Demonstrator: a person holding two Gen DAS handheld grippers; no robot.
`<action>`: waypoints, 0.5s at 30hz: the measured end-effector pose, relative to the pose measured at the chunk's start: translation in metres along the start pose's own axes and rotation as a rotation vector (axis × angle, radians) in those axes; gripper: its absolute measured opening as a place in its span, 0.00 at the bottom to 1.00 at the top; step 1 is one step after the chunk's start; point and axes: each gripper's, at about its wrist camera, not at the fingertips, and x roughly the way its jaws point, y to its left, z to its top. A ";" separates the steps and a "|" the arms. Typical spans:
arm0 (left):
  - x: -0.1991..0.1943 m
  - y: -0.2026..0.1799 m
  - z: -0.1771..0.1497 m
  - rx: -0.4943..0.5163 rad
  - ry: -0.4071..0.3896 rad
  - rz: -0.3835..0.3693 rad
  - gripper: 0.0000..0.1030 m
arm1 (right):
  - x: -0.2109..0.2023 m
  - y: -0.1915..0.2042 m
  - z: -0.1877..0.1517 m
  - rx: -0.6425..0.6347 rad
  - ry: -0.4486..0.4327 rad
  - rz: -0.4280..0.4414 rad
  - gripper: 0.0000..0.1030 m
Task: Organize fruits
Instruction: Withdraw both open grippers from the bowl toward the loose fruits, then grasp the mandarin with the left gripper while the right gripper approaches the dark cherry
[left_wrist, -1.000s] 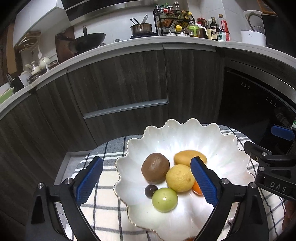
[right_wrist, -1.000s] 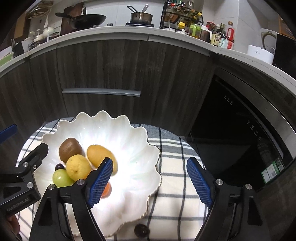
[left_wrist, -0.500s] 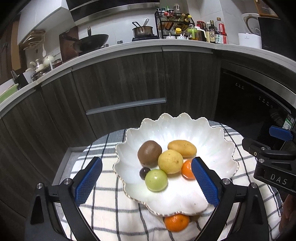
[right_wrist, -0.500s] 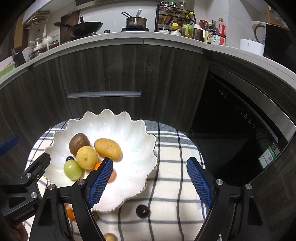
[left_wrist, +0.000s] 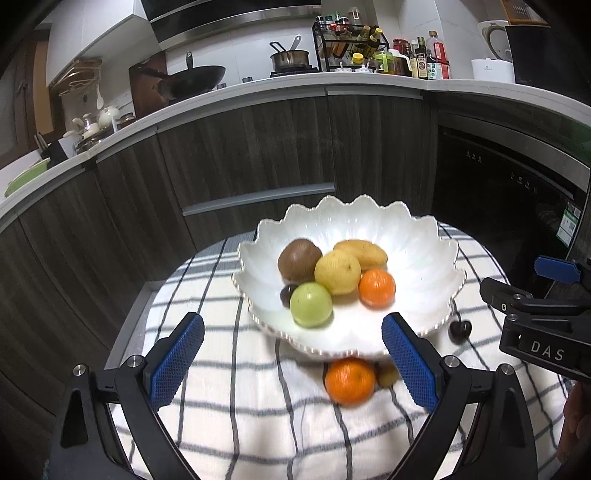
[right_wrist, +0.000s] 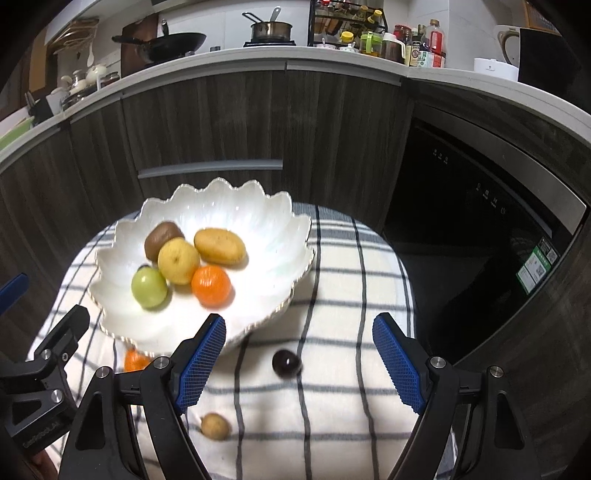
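A white scalloped bowl stands on a checked cloth. It holds a kiwi, a lemon, a yellow mango, an orange, a green fruit and a dark cherry. Loose on the cloth lie an orange, a small brownish fruit and a dark cherry. My left gripper is open and empty, near the loose orange. My right gripper is open and empty, with the cherry between its fingers' line.
The cloth covers a small round table. Dark wood cabinets and a black oven door stand behind. The counter above carries a wok, a pot and bottles.
Both grippers have drawn back and up from the bowl. The loose orange, small brownish fruit and cherry on the cloth have come into view.
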 end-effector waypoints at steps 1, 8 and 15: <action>0.000 -0.001 -0.004 -0.001 0.005 0.000 0.95 | 0.000 0.000 -0.003 -0.004 0.002 0.000 0.80; 0.013 -0.009 -0.027 0.021 0.046 -0.009 0.95 | 0.014 0.001 -0.029 -0.009 0.048 -0.004 0.80; 0.033 -0.020 -0.040 0.029 0.089 -0.042 0.90 | 0.031 -0.004 -0.042 -0.008 0.081 -0.008 0.80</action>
